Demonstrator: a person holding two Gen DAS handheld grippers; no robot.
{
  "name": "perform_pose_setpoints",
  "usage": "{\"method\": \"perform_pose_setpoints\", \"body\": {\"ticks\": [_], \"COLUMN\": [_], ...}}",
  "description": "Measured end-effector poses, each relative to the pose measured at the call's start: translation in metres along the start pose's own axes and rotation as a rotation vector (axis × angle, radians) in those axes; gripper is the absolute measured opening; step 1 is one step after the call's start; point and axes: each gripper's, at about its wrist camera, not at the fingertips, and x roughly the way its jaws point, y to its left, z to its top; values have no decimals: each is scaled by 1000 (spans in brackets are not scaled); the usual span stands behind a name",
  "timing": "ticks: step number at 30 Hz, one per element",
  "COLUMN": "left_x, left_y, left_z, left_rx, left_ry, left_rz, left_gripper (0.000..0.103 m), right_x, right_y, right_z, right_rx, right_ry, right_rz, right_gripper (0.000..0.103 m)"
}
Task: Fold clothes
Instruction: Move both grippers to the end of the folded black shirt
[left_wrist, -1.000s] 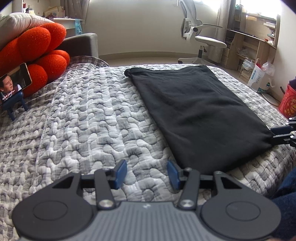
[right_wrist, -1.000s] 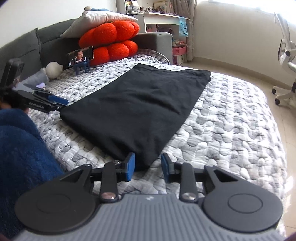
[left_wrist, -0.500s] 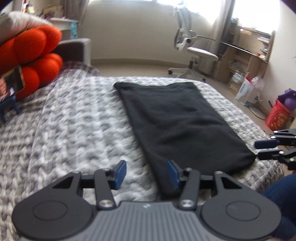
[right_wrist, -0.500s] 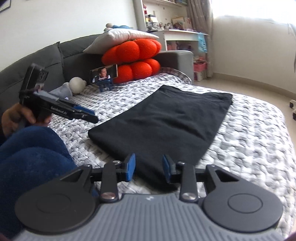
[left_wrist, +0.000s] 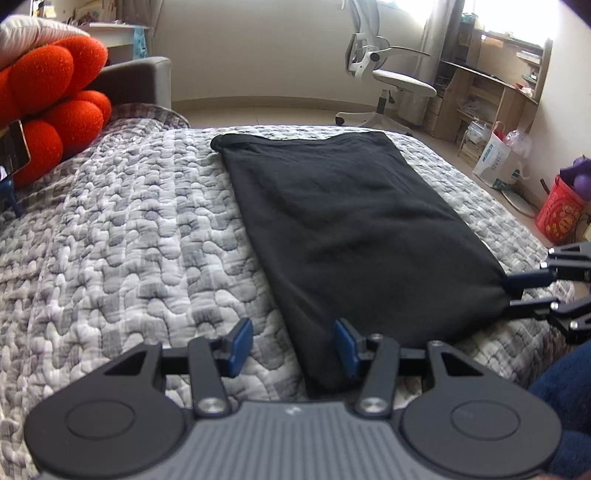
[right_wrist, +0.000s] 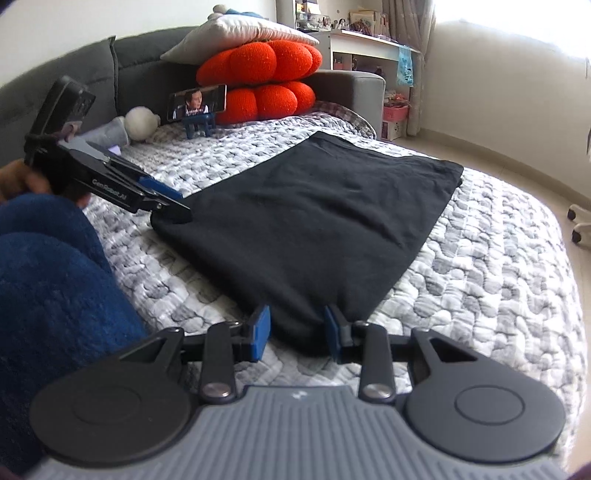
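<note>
A black garment (left_wrist: 354, 229), soft matte knit folded into a long rectangle, lies flat on the bed's quilted grey-and-white coverlet (left_wrist: 129, 236), puckered in pebbly blocks. The left gripper (left_wrist: 293, 345) hangs at the garment's near left corner, jaws parted, the corner lying loose between the blue pads. The right gripper (right_wrist: 295, 332) straddles the near right corner, jaws narrower, apart and not pinching.

You see a bed with grey quilt (left_wrist: 129, 236), a grey sofa (right_wrist: 147, 66), a white office chair (left_wrist: 388, 81) and bright window light (left_wrist: 509, 14).
</note>
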Motion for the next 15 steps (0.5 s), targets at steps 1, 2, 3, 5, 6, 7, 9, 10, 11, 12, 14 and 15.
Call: {"method": "perform_pose_setpoints", "body": {"ticks": [1, 2, 3, 5, 6, 7, 9, 10, 11, 12, 14, 15], "left_x": [0, 0, 0, 0, 0, 0, 0, 0, -1, -1, -1, -1], "left_y": [1, 1, 1, 0, 0, 0, 0, 0, 0, 0, 1, 1], "left_z": [0, 1, 1, 1, 1, 1, 1, 1, 1, 1, 1, 1], "left_rx": [-3, -7, -6, 2, 6, 6, 2, -1, -3, -6, -11, -12], "left_ry": [2, 5, 6, 8, 9, 10, 11, 11, 11, 11, 11, 11], "left_rz": [-1, -1, 0, 5, 7, 8, 9, 9, 8, 8, 7, 7], "left_gripper": [50, 50, 50, 50, 50, 50, 50, 50, 50, 50, 50, 50], "right_x": [1, 1, 2, 4, 4, 5, 6, 7, 7, 7, 7, 7], "right_y": [1, 2, 3, 4, 5, 6, 7, 7, 7, 6, 6, 6], "right_z": [0, 0, 0, 1, 1, 0, 0, 0, 1, 1, 2, 2], "right_rx": [-9, -16, -23, -38, -45, -51, -65, -68, -67, -66, -61, -62], "right_ry": [3, 4, 5, 7, 8, 9, 9, 9, 9, 8, 8, 7], "right_rz": [-4, -8, -13, -22, -26, -31, -39, -42, -43, -44, -47, -49], "right_gripper": [35, 35, 36, 37, 37, 37, 37, 37, 37, 36, 34, 30]}}
